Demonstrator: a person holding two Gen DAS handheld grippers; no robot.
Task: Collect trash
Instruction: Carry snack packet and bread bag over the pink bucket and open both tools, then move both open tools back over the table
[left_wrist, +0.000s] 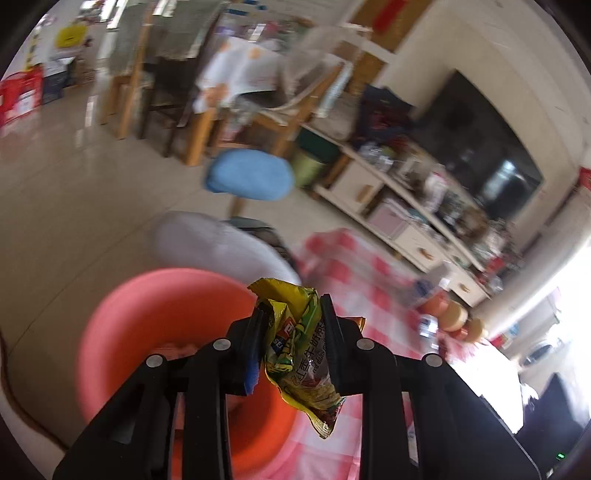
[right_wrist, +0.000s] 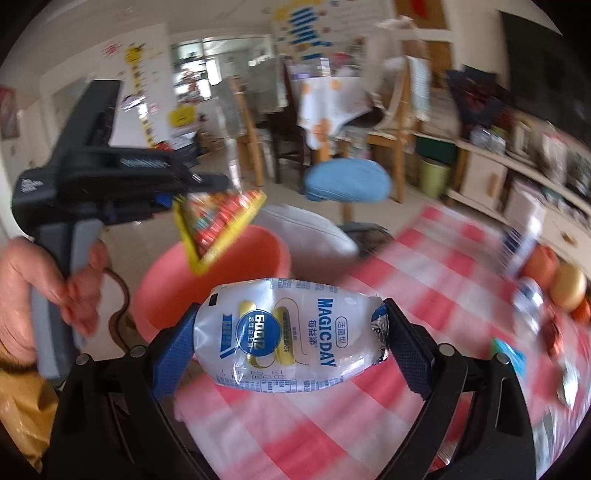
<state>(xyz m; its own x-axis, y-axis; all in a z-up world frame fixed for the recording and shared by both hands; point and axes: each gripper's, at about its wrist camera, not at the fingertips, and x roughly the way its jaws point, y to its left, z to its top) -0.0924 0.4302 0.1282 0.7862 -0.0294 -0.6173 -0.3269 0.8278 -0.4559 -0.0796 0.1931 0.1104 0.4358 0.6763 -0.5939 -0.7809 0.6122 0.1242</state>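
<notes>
My left gripper (left_wrist: 293, 325) is shut on a crumpled yellow-green snack wrapper (left_wrist: 299, 354), held above the orange-pink basin (left_wrist: 147, 325). In the right wrist view the left gripper (right_wrist: 207, 199) shows at left, held in a hand, with the yellow wrapper (right_wrist: 218, 225) hanging over the basin (right_wrist: 177, 284). My right gripper (right_wrist: 291, 332) is shut on a white plastic bottle (right_wrist: 288, 336) with blue MAGICDAY print, held sideways over the red-and-white checked tablecloth (right_wrist: 424, 258), just right of the basin.
On the table at right stand apples (right_wrist: 554, 280), a small bottle (right_wrist: 528, 299), a carton (right_wrist: 521, 236) and scattered small items. A blue-cushioned stool (right_wrist: 347, 181) and a white seat (right_wrist: 306, 229) stand beyond the table. Wooden chairs and a shelf unit stand farther back.
</notes>
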